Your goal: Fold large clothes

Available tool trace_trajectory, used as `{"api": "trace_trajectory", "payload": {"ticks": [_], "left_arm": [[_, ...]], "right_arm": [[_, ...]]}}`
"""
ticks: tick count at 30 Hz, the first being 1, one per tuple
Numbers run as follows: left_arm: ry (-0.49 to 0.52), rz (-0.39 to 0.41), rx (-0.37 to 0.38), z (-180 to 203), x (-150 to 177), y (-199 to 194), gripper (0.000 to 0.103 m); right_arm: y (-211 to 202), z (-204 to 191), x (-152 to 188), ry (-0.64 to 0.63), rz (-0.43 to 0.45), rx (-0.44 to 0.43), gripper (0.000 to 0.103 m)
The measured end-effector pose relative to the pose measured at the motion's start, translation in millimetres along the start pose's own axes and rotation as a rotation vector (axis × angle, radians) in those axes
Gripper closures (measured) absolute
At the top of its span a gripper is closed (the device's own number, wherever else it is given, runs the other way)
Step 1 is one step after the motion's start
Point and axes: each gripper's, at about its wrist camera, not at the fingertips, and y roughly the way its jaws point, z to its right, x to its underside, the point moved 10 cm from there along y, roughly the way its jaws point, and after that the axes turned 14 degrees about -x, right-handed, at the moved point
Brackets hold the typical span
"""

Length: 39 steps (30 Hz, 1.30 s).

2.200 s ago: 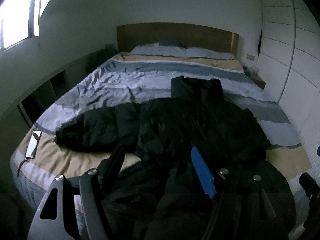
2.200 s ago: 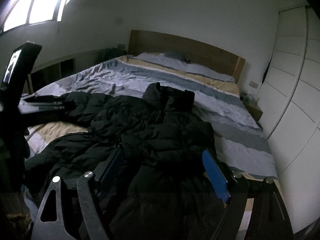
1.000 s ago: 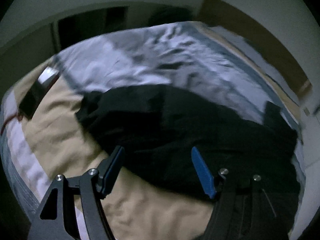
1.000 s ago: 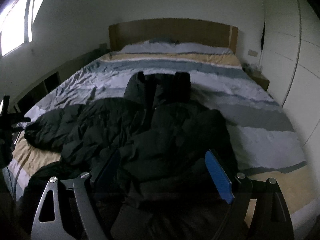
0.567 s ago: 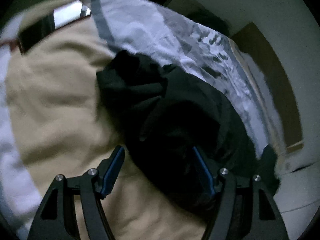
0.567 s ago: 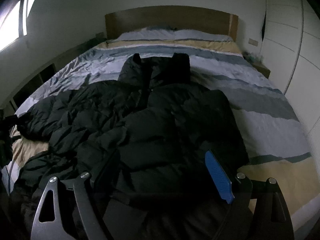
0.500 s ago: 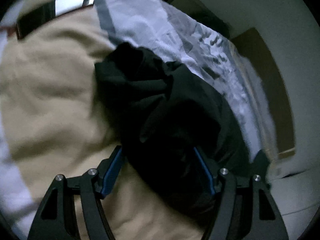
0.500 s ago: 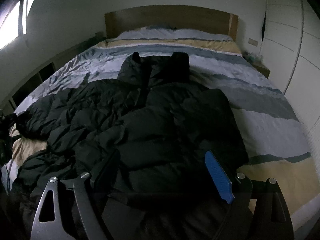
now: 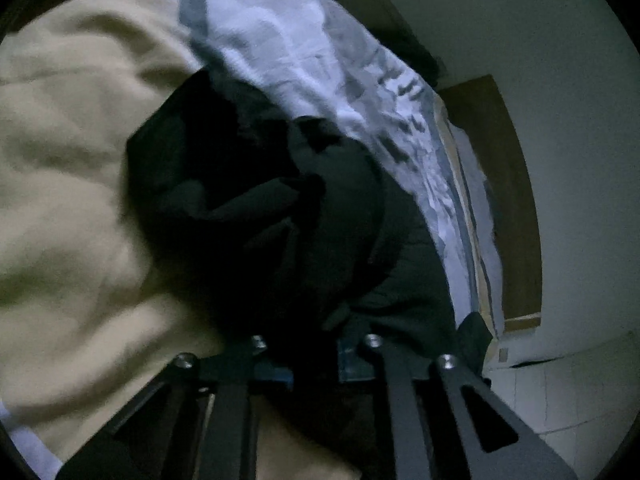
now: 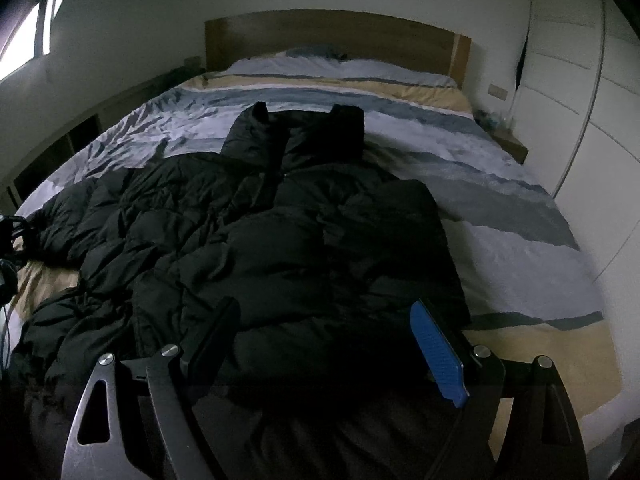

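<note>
A large black puffer jacket (image 10: 280,240) lies spread on the bed, collar toward the headboard. Its left sleeve (image 9: 240,200) reaches out over the beige stripe of the duvet. My left gripper (image 9: 314,364) is shut on that sleeve, and black fabric bunches between the blue pads (image 9: 352,364). In the right wrist view, the left tool shows only as a dark shape (image 10: 8,236) at the sleeve's end. My right gripper (image 10: 324,320) hangs open over the jacket's lower body, with nothing pinched between its fingers.
The bed has a duvet (image 10: 500,200) striped in grey, white and beige and a wooden headboard (image 10: 336,36). White wardrobe doors (image 10: 580,100) run along the right side, with a nightstand (image 10: 508,144) beside them. Low shelving (image 10: 80,132) lines the left wall.
My left gripper came down onto the sleeve end, rolled, and closed its jaws on the black fabric. The right gripper has stayed open and almost still over the jacket.
</note>
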Motion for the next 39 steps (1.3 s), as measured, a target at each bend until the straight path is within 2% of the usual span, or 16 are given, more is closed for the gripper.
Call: {"api": "trace_trajectory", "payload": {"ticks": [10,16,21,26,35,39], "left_arm": [[0.177,0.075,0.015,58.6,15.4,-62.5,0.096],[0.346,0.118,0.036,114.0,55.9,-110.2,0.096],[0.526,0.141,0.064,168.6,115.6,-142.1,0.096],[0.677,0.133,0.083,202.5,185.6,-158.5,0.096],[0.871,0.057,0.087,223.1,311.4,-150.8,0.096],[0.91,0.013,0.066,219.9,349.6,-132.5,0.096]], "right_arm": [[-47.3,-1.4,-14.4,0.001,0.069,-0.005,0.017],[-83.7,-1.3,-18.4,0.009,0.121,-0.011,0.017],[-112.9,1.7,-15.9,0.02,0.158,-0.012,0.017],[-137.8,12.0,-7.7,0.043,0.18,-0.003,0.017],[-165.9,23.5,9.1,0.074,0.2,0.01,0.014],[-171.1,28.3,16.4,0.086,0.201,0.014,0.013]]}}
